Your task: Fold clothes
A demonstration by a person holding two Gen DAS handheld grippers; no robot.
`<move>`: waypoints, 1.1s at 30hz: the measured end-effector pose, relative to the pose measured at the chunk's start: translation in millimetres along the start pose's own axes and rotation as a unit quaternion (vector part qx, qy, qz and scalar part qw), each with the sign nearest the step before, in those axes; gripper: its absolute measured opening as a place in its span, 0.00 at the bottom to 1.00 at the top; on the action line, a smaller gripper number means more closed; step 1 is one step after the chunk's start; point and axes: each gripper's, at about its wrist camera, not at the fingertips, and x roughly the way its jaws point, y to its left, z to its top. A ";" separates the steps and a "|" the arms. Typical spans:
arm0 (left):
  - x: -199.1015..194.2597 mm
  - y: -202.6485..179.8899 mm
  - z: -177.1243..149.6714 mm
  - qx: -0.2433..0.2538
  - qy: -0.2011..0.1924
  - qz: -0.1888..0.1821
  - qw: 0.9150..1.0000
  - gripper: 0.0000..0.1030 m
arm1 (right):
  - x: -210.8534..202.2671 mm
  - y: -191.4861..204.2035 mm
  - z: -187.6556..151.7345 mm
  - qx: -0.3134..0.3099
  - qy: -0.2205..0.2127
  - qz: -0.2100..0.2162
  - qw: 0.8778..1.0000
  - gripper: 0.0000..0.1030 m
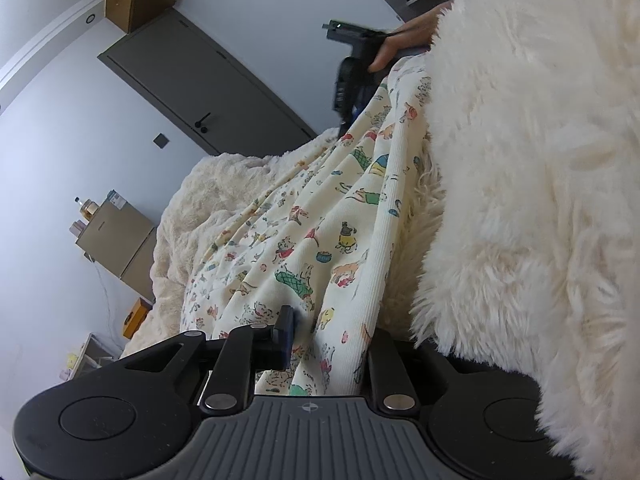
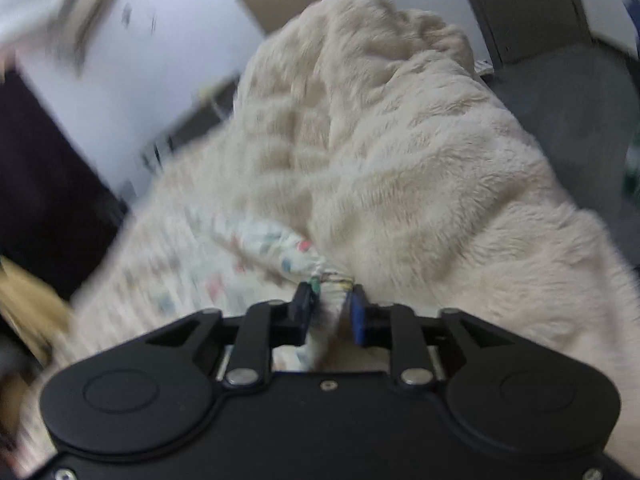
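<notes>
A: Grey door [image 1: 208, 80] and pale wall at the back; in front, cream fluffy blanket [image 1: 520, 160] nearly everywhere, heaped high at one side.

B: And the clothes?

A: One printed garment [image 1: 304, 232], cream ribbed cloth scattered with small coloured animals. Lies on the blanket, drawn into long folds between the two tools.

B: Left gripper [image 1: 328, 322]?

A: Pressed nearly together, pinching the near end of the printed garment. Only one finger with its blue pad [image 1: 289, 334] on show; the other buried under the cloth. Folds fanning out from the pinch, taut rather than slack.

B: Right gripper [image 2: 330, 300]?

A: At the far end of the same cloth. From the left wrist view, a black body held in a hand [image 1: 404, 36], tips hidden behind the raised edge of the fabric. From its own camera, badly smeared by blur, but legible enough: fingers partly spread, a bunched edge of the printed garment standing between them.

B: Gripping it?

A: Apparently not. Cloth close against one finger, a thin gap visible beside the blue pad of the other.

B: Anything else around?

A: Tan cabinet [image 1: 116, 236] against the wall with a few bottles on top, well apart from the blanket. Grey floor [image 2: 560, 112] past the blanket's edge in the right wrist view.
</notes>
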 end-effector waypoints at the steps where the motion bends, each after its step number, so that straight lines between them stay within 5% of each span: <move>1: 0.4 0.3 0.0 -0.001 0.000 0.000 1.000 0.16 | -10.7 4.4 -2.0 -0.022 -0.007 0.000 1.000 0.44; 6: 1.5 1.7 0.5 -0.005 0.001 0.005 1.000 0.21 | -111.3 35.2 -32.0 -0.178 -0.062 0.060 0.980 0.62; 10: 1.7 2.2 1.2 -0.007 0.002 0.011 1.000 0.24 | -159.9 57.3 -50.6 -0.271 -0.084 0.103 0.953 0.72; 12: 1.8 3.0 0.5 -0.010 0.002 0.011 1.000 0.24 | -179.5 76.1 -65.9 -0.342 -0.098 0.124 0.926 0.78; 18: 1.9 4.5 -0.8 -0.014 0.002 0.010 1.000 0.25 | -183.9 118.0 -92.0 -0.466 -0.059 0.143 0.871 0.78; 28: -0.2 5.7 -2.5 -0.020 0.000 0.018 1.000 0.34 | -201.6 120.5 -133.1 -0.550 -0.044 0.135 0.823 0.77; 33: 2.3 4.8 -3.5 -0.025 0.006 0.014 1.000 0.35 | -184.3 122.5 -147.9 -0.593 -0.051 0.085 0.799 0.70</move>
